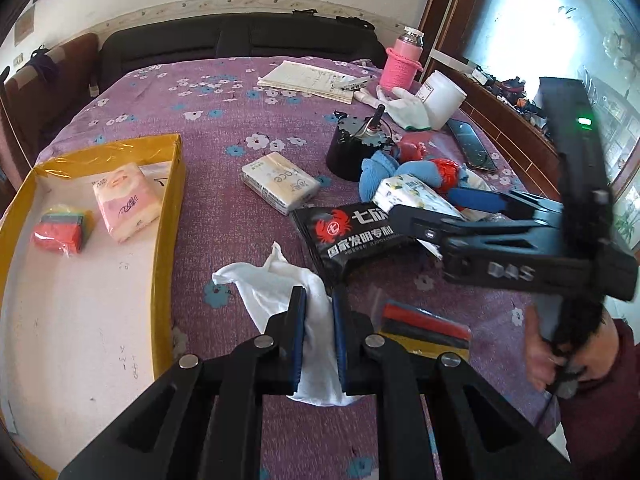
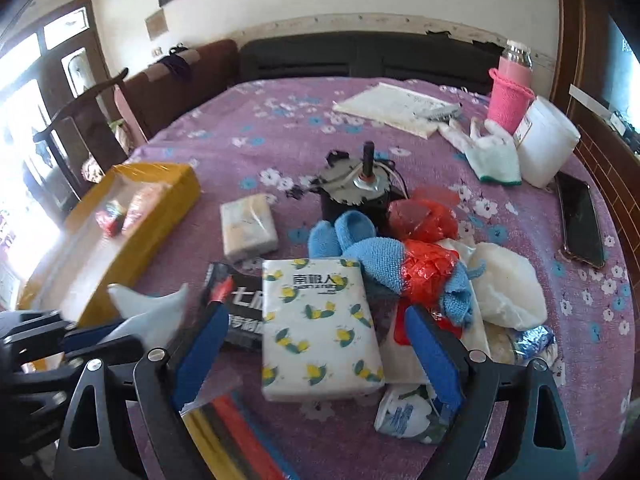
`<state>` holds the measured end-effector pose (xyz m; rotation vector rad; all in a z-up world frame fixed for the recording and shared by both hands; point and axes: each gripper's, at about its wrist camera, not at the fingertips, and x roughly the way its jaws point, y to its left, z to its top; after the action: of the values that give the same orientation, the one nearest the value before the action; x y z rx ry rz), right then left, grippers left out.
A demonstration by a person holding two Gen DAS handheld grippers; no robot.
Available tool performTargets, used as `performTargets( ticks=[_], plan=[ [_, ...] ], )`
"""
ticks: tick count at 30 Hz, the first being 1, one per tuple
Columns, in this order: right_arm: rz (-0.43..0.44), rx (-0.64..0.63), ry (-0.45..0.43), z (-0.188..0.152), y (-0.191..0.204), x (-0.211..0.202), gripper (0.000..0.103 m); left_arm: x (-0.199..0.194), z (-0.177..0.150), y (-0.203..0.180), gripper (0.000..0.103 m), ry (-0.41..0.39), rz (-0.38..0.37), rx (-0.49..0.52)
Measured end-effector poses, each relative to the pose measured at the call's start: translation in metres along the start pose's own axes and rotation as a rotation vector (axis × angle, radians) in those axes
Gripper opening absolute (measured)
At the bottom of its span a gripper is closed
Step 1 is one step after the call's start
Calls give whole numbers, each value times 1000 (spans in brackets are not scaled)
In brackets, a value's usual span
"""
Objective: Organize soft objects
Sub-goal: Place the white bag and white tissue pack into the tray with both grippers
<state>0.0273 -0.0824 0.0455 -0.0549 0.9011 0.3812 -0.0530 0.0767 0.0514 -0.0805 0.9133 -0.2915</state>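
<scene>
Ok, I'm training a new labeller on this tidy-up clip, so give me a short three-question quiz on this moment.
1. True or false: the left gripper is shut on the white cloth.
2. Which item lies between the right gripper's open jaws? A) the lemon-print tissue pack B) the phone C) the pink bottle
3. Name the two things already inside the yellow box.

Key:
1. True.
2. A; the jaws stand either side of it, not pressing it.
3. The pink tissue pack and a bagged bundle of coloured cloths.
</scene>
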Motion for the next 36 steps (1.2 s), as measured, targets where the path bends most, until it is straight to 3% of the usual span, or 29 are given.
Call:
performTargets(
  ticks=[1, 3, 11, 15, 21, 28, 36],
  plan=[
    [5, 8, 1, -1, -2, 2, 86, -3, -1, 1, 12, -2, -3, 0],
    [12, 17, 4, -1, -3, 2, 57, -10, -3, 5, 12, -15, -7, -6],
    [30, 16, -96, -1, 8, -46, 57, -61, -2, 43, 12, -109, -40, -82],
    [38, -10, -130, 6, 21, -60, 57, -86, 3, 85, 12, -160, 14, -152],
    [221, 37, -88, 17, 38, -54, 57, -98, 1, 151, 13, -166, 112, -253],
    [324, 2, -28, 28, 90, -36, 57, -67, 5, 210, 13, -78, 146, -345],
    [364, -137, 33, 44, 176, -2, 57, -9, 29, 257, 13, 9, 145, -441]
  ],
)
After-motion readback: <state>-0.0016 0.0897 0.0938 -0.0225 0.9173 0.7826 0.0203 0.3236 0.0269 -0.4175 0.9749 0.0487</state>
